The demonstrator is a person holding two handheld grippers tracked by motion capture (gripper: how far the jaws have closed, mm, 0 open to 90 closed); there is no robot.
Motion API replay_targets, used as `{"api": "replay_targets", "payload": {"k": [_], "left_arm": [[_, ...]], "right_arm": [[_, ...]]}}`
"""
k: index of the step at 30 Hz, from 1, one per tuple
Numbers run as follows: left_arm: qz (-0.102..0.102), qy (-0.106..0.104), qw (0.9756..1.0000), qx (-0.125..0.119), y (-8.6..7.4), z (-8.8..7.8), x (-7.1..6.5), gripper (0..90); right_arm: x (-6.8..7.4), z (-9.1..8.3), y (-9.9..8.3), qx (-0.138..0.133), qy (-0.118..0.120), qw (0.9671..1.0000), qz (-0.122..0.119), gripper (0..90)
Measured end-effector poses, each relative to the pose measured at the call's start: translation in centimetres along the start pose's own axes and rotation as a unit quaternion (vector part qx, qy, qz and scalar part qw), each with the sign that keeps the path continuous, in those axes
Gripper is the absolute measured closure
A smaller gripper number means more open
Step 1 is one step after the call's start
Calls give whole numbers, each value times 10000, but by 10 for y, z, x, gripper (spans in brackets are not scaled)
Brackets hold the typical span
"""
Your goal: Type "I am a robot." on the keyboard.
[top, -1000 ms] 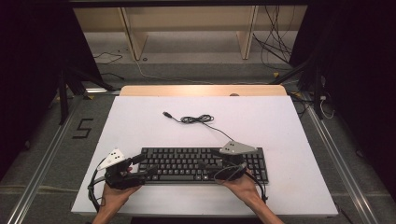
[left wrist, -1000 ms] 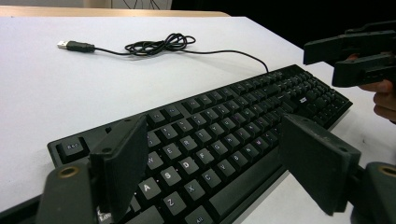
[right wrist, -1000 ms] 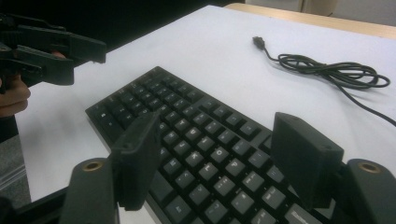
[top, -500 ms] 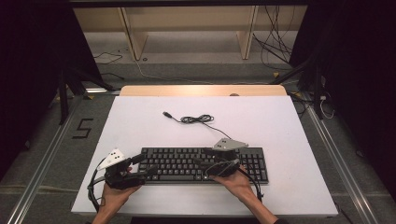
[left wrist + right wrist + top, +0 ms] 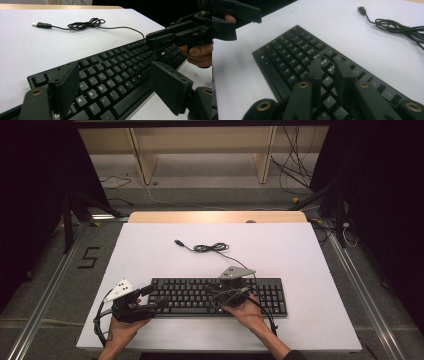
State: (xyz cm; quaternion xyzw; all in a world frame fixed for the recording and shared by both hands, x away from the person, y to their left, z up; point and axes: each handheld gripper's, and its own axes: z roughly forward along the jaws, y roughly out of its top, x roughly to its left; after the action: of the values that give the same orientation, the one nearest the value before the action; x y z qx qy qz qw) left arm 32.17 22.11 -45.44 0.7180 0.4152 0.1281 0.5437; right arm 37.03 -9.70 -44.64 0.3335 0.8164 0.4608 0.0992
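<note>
A black keyboard (image 5: 260, 295) lies along the near part of the white table (image 5: 300, 250). Its cable (image 5: 212, 247) coils behind it and ends in a loose USB plug (image 5: 178, 242). My left gripper (image 5: 156, 296) stands open and wide at the keyboard's left end, one jaw over the keys (image 5: 112, 70) and the other in front of the case. My right gripper (image 5: 210, 291) hovers low over the middle keys (image 5: 294, 57). Its jaws have just been closing to a narrow gap, with nothing between them. In the left gripper view the right gripper (image 5: 162, 40) hangs over the far keys.
The table's far half holds just the coiled cable (image 5: 85, 24). A wooden strip (image 5: 215, 216) edges the table's far side, with a shelf frame and floor cables beyond. Dark curtains flank both sides. A "5" (image 5: 89, 257) is marked on the floor at left.
The right gripper has slid left along the keyboard from its right end to the middle, and its jaws have drawn together. The left gripper has stayed put.
</note>
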Motion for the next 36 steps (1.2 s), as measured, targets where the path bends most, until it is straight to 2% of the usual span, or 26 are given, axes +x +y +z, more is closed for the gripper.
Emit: {"api": "replay_targets", "payload": {"k": [5, 9, 21, 36], "left_arm": [[-5, 1, 10000, -12, 0, 0, 0, 240], [-6, 3, 10000, -16, 0, -1, 0, 239], [5, 9, 10000, -21, 1, -1, 1, 240], [-1, 10, 10000, -27, 1, -1, 1, 240]], "right_arm": [[3, 11, 2, 141, 34, 9999, -35, 870], [3, 17, 3, 230, -2, 9997, -16, 900], [1, 37, 3, 604, -182, 9980, 71, 900], [2, 51, 1, 851, -368, 9957, 37, 900]]}}
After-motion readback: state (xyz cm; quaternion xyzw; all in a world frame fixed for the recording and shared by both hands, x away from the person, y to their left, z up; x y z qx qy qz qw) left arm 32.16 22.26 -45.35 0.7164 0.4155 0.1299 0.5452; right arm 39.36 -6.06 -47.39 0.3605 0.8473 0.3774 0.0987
